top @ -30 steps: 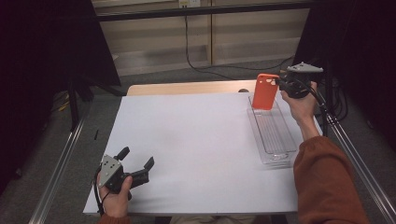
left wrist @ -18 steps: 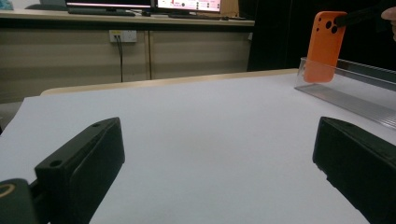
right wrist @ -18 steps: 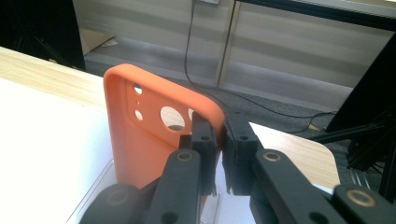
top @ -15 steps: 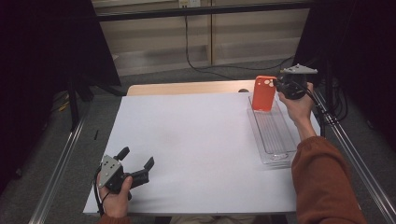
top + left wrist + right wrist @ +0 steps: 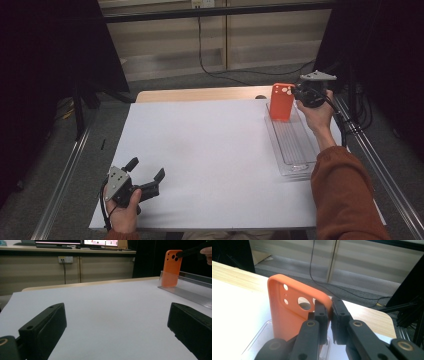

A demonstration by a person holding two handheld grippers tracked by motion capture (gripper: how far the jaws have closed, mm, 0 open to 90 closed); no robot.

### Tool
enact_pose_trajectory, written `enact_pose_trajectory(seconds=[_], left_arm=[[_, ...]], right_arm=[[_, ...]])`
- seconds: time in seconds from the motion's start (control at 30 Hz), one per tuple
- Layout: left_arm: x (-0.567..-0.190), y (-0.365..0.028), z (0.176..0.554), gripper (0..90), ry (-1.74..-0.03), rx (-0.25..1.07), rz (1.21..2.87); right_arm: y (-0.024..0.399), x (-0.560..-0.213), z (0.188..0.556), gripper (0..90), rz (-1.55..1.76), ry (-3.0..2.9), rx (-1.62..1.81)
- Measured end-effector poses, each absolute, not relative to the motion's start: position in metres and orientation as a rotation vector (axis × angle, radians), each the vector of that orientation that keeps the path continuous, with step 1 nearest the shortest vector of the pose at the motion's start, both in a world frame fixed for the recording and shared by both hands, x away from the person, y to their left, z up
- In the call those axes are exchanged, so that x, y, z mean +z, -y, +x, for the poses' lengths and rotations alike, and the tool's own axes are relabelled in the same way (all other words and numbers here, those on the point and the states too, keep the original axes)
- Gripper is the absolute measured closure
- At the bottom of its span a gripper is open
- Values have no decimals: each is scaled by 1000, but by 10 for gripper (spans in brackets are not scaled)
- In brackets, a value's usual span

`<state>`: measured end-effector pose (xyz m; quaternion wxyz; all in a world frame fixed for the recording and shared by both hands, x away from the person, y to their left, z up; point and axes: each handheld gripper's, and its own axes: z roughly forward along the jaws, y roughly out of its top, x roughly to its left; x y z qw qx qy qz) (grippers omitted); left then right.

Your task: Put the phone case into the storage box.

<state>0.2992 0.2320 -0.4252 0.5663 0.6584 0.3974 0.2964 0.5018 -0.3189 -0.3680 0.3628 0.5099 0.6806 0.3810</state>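
A: High view. The orange, flat, rectangular phone case (image 5: 281, 101) stands on end at the far end of the clear, long plastic tray (image 5: 295, 150), long axis roughly vertical, camera cut-outs at the top. The right tool (image 5: 296, 93) pinches its upper right edge, jaws nearly together on the thin wall.

B: Left side?

A: The left tool (image 5: 146, 176) rests at the near left corner of the white sheet (image 5: 200, 155) that covers the table, jaws spread wide with nothing between them, well apart from the tray. Pale wooden table top (image 5: 200, 94) shows past the sheet's far edge. Metal rails run along both sides; grey floor, a black cable (image 5: 210, 50) down the wall panels behind.

B: Left gripper view?

A: The left tool (image 5: 117, 327) stands wide above bare sheet (image 5: 105, 305). Far right, the case (image 5: 171, 267) stands upright in the tray (image 5: 190, 290), its broad face toward this camera, holes in the top corner, a dark jaw tip on that corner. Wall socket (image 5: 64, 259) and monitors on the back ledge.

B: Right gripper view?

A: The right tool (image 5: 329, 315) is clamped on the case's (image 5: 289, 310) top edge beside the large round cut-out. The case drops into the tray (image 5: 257, 340) below. Wooden table edge (image 5: 367, 315), grey floor and cable (image 5: 322, 277) beyond.
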Motion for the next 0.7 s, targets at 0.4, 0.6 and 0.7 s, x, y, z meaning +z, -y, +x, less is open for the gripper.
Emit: enact_pose_trajectory(seconds=[0.4, 0.6, 0.7], left_arm=[[-425, -231, 299, 22, -935, 698, 1548], [-425, -232, 300, 22, -936, 699, 1553], [-426, -231, 300, 22, -935, 697, 1560]], right_arm=[[326, -368, 508, 830, 1326, -1782, 1022], [329, -369, 511, 827, 1343, -1778, 1038], [328, -370, 511, 827, 1341, -1775, 1036]])
